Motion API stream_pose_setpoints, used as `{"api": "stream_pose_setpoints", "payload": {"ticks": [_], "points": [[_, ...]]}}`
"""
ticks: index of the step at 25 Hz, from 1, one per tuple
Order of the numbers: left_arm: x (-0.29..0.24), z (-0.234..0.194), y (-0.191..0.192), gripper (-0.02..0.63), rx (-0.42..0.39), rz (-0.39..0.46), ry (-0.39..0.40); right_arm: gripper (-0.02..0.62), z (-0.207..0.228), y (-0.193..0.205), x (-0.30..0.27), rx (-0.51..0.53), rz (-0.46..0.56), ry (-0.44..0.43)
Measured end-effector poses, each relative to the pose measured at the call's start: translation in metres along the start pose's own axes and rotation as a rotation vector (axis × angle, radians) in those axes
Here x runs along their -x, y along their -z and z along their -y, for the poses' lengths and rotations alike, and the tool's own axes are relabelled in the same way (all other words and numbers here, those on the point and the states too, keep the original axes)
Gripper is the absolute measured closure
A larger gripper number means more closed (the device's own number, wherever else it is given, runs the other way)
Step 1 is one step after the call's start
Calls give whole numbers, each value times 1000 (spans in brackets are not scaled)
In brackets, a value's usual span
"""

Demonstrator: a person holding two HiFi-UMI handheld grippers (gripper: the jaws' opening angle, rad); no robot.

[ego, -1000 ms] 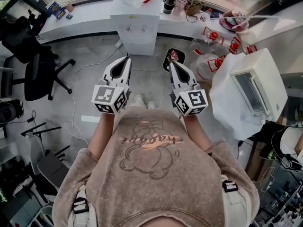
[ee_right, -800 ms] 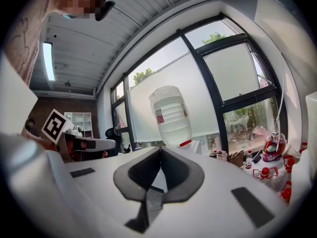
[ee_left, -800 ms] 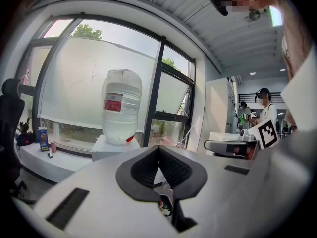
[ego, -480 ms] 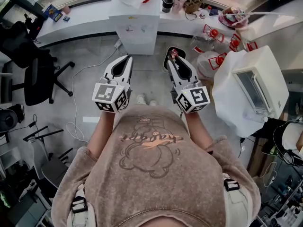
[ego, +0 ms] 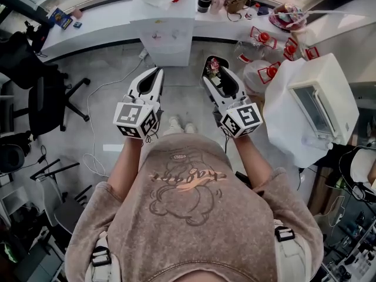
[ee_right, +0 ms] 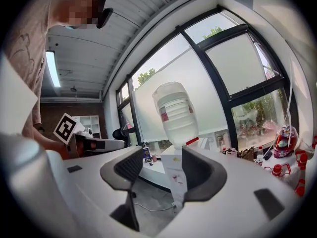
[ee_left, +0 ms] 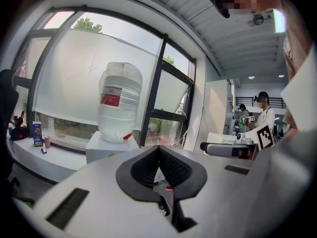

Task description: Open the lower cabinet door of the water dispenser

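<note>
The approach is judged to be the step in hand, since nothing of the task's thing is touched yet. The white box-shaped water dispenser (ego: pixel 167 37), topped by an upturned clear plastic bottle (ee_right: pixel 176 114), is seen at the upper centre of the head view. It is set against a long white counter (ego: pixel 100 21), well apart from both grippers. Its lower cabinet door (ee_right: pixel 176 187) is glimpsed low on the front face and is judged shut; no handle can be made out.

The left gripper (ego: pixel 157 72) is held just left of centre, its pads pressed together on nothing. The right gripper (ego: pixel 212 68), just right of centre, has just been opening and is moderately spread. Nothing is held in it, and only the distant dispenser is framed in the gap.

Next, the distance to the dispenser would have to be closed and the spread right gripper lowered to the door's edge.
</note>
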State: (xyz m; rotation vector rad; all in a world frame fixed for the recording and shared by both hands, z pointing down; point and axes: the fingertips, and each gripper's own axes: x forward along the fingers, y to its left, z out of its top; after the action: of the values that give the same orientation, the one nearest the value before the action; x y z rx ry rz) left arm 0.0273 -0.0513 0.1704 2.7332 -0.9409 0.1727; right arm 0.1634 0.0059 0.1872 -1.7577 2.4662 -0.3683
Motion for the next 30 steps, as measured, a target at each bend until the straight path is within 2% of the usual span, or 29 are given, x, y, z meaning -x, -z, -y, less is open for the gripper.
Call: {"api": "stream_pose_setpoints", "payload": {"ticks": [3, 7, 14, 20, 30], "points": [[-7, -5, 6, 589, 31, -5, -2, 362, 5, 3, -6, 15, -18, -13], [-22, -16, 13, 589, 33, -11, -20, 362, 11, 14, -20, 8, -33, -16], [-57, -32, 36, 588, 56, 5, -7, 364, 28, 55, -46, 6, -72, -25], [-81, -57, 77, 588, 50, -18, -12, 357, 53, 107, -66, 6, -107, 0], [-125, -93, 153, 588, 22, -31, 7, 358, 85, 205, -105, 17, -112, -19]]}}
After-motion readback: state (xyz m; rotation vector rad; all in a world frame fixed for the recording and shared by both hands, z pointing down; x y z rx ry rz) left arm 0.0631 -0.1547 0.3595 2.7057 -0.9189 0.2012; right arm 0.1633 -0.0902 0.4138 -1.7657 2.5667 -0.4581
